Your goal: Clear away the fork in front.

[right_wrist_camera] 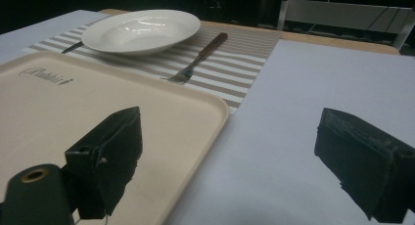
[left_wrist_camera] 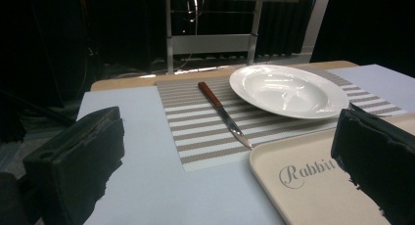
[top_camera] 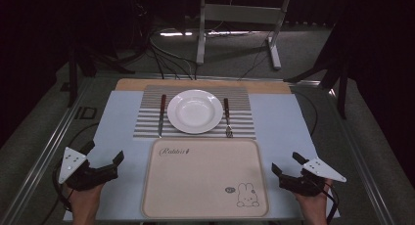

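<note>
Both grippers have their jaws wide apart with nothing in them: left gripper [top_camera: 103, 161] by the desk's near left corner, right gripper [top_camera: 287, 166] by the near right, each just off the tray [top_camera: 205, 186]. The tray sits at the near edge, printed "Rabbit" plus a bunny drawing. Bare desk [top_camera: 284, 122] on both sides; plate [top_camera: 195, 111], knife [top_camera: 161, 115] and fork [top_camera: 227, 117] on the striped mat [top_camera: 242, 122] behind.

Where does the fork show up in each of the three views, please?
High view: the fork lies on the striped mat, right of the white plate.
Left gripper view: not in it.
Right gripper view: the fork lies upper centre, right of the plate.
Shared landmark: the plate.
</note>
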